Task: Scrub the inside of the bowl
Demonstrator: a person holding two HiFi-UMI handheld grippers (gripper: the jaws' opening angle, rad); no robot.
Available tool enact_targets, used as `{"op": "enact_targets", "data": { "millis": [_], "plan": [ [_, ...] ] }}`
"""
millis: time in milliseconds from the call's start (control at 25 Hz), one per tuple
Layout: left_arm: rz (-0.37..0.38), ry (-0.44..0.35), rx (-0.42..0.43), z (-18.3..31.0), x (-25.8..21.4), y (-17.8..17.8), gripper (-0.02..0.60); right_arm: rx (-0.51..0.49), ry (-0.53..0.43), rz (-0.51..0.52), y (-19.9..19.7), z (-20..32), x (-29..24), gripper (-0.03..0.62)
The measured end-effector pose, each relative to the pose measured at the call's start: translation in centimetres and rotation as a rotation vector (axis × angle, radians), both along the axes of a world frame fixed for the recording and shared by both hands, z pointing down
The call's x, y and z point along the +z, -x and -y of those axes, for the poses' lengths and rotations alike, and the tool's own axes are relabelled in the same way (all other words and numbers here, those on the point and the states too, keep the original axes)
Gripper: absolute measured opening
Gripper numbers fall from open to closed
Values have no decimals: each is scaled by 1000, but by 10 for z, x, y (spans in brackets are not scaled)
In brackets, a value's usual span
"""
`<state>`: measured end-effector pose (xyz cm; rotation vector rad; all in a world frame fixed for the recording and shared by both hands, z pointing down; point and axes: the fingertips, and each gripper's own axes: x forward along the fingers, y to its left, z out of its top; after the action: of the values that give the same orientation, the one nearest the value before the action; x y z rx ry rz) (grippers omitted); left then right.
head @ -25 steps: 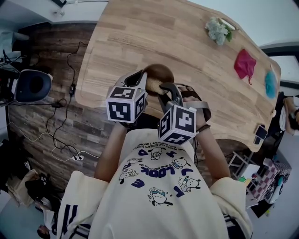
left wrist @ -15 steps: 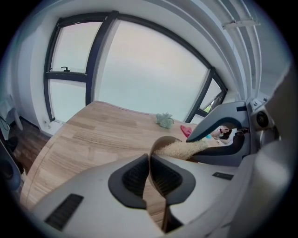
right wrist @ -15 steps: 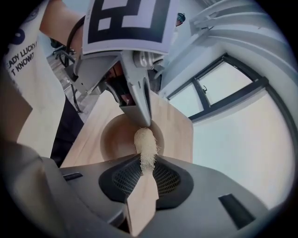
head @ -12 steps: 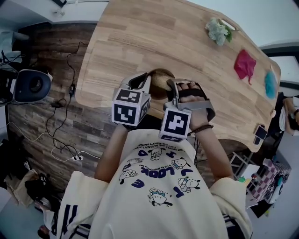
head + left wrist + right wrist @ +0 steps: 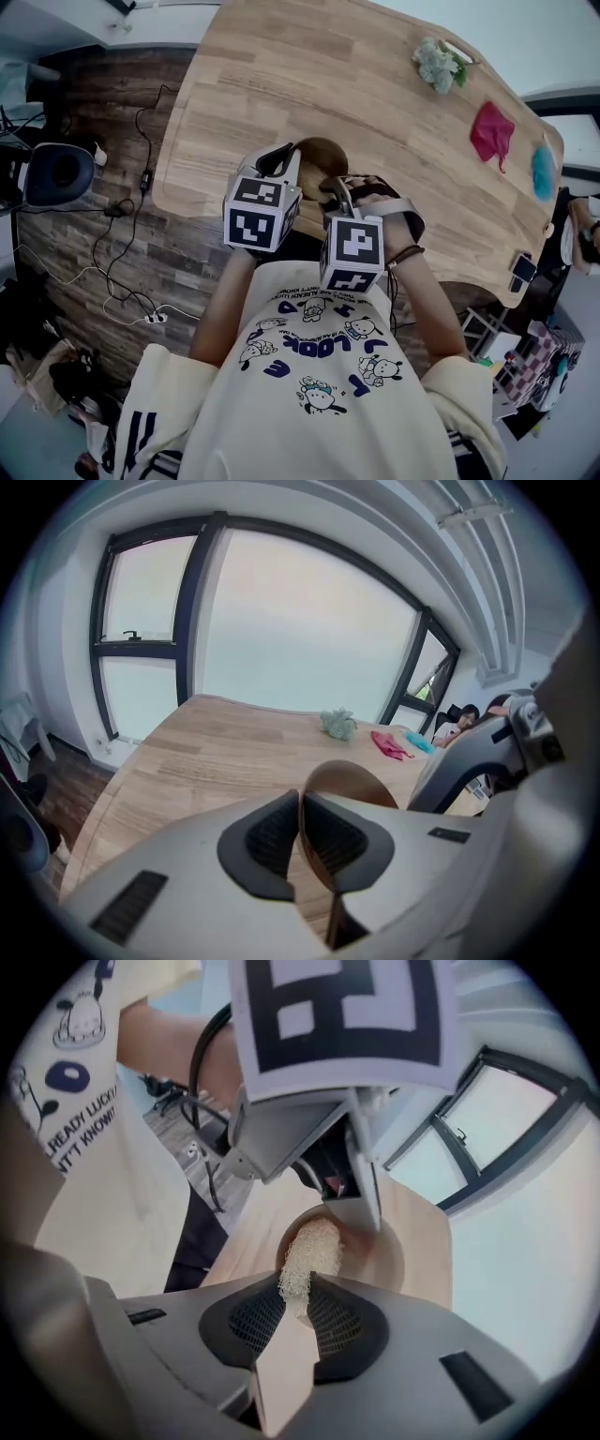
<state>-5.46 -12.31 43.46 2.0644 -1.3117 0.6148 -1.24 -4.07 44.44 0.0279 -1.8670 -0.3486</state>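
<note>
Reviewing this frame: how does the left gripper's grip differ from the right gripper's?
The left gripper pinches the thin rim of the brown bowl; the right gripper pinches a pale loofah scrubber. The left gripper's jaws stand almost together, the right gripper's wider, around the thicker scrubber. The left gripper grips the bowl at its edge, while the right gripper points into it, the scrubber's tip inside. Both are shut on something.

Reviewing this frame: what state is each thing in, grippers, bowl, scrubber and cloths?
left gripper, shut on the rim of the bowl.
right gripper, shut on the loofah scrubber.
bowl, held by its rim, scrubber tip inside it.
pink cloth, crumpled, lying on the table.
blue cloth, crumpled, lying on the table.
</note>
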Motion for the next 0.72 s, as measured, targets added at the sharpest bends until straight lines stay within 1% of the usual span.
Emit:
{"op": "enact_targets", "data": {
  "millis": [120,200,240,360,520,720],
  "plan": [
    [-9,2,-11,0,0,2,46,68,90,92,4,-2,-9,75],
    [-20,4,-15,-1,0,1,46,97,104,109,2,0,-9,75],
    [-24,6,-13,-1,0,1,46,105,95,102,-1,2,-8,75],
    [-34,16,-4,-2,1,-3,46,104,19,24,-12,10,2,75],
    [-20,41,33,-8,6,-9,46,78,-99,-75,-25,24,10,75],
    [-40,83,96,-20,13,-22,46,14,-243,-128,-33,40,8,75]
  ]
}}
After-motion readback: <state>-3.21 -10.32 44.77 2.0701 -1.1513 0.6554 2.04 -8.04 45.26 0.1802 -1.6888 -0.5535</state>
